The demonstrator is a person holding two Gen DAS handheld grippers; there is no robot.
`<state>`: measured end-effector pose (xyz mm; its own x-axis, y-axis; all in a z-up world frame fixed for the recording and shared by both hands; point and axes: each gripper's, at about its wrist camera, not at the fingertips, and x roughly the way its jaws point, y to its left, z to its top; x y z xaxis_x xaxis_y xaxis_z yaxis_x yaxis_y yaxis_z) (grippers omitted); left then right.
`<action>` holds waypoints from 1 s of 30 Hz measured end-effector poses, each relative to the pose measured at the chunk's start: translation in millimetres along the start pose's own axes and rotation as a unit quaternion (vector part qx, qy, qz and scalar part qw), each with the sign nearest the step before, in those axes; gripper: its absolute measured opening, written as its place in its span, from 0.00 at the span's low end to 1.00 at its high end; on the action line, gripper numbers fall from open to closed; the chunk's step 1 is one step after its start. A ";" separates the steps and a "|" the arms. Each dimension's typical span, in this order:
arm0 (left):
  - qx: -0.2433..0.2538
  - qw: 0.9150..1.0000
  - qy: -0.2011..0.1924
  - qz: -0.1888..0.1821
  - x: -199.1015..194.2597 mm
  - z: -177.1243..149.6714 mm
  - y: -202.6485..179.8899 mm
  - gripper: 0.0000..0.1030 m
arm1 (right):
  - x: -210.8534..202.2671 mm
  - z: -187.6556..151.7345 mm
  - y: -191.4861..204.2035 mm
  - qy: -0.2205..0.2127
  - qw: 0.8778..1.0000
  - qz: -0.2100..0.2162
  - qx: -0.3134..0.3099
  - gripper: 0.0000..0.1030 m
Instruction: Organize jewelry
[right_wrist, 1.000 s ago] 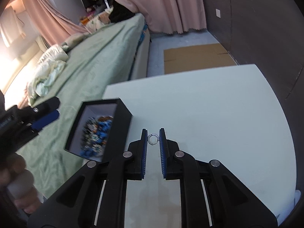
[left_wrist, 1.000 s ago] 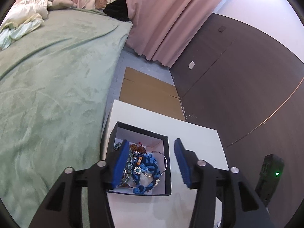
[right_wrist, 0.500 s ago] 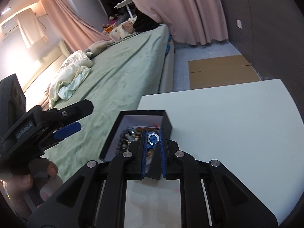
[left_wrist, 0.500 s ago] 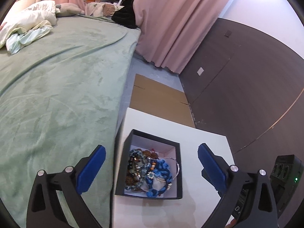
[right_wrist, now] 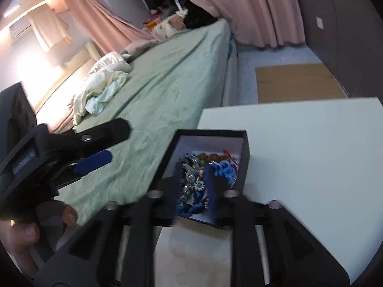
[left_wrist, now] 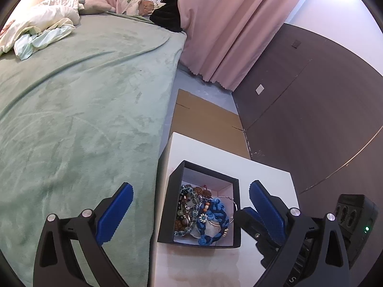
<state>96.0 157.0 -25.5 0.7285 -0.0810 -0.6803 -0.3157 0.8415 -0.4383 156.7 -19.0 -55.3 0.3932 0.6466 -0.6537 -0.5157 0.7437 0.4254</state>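
A black jewelry box (left_wrist: pixel 167 205) with a white inside stands at the left edge of the white table (left_wrist: pixel 263 174). It holds a pile of jewelry (left_wrist: pixel 203 212): bead bracelets, a blue braided cord and a thin hoop. My left gripper (left_wrist: pixel 190 210) is wide open, its jaws apart on either side of the box. My right gripper (right_wrist: pixel 192 181) hovers over the box (right_wrist: pixel 246 148) with its jaws a little apart and nothing between them. The small ring is not seen among the jewelry (right_wrist: pixel 210 167). The left gripper also shows in the right wrist view (right_wrist: pixel 95 160).
A bed with a green blanket (left_wrist: pixel 79 110) runs along the table's left side. Flat cardboard (left_wrist: pixel 203 124) lies on the floor beyond the table. A dark wall (left_wrist: pixel 311 100) and a black power strip (left_wrist: pixel 356 217) stand to the right.
My right gripper carried the small ring from the table to over the box and its jaws parted; the ring is gone from them. My left gripper opened wide and drew back from the box.
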 end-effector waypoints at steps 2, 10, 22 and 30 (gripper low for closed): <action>-0.003 1.000 0.002 0.000 -0.5 -0.9 2.1 0.92 | -4.9 0.4 -6.3 -0.010 1.000 -0.005 0.014 0.46; -0.003 1.000 0.003 -0.004 -13.4 -8.8 -2.3 0.92 | -36.7 -1.9 -20.9 -0.031 0.999 -0.007 0.035 0.61; 0.046 0.999 0.009 0.006 -31.2 -39.5 -30.9 0.92 | -86.6 -25.0 -32.4 -0.054 0.997 -0.022 0.043 0.85; 0.085 0.996 -0.010 0.002 -51.7 -64.6 -49.6 0.92 | -123.8 -45.1 -42.8 -0.068 0.996 -0.050 0.039 0.92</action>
<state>34.8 84.9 -6.6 0.7398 -0.0681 -0.6693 -0.2125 0.9203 -0.3285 95.8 -138.6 -20.8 0.5422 0.5822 -0.6058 -0.4098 0.8127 0.4142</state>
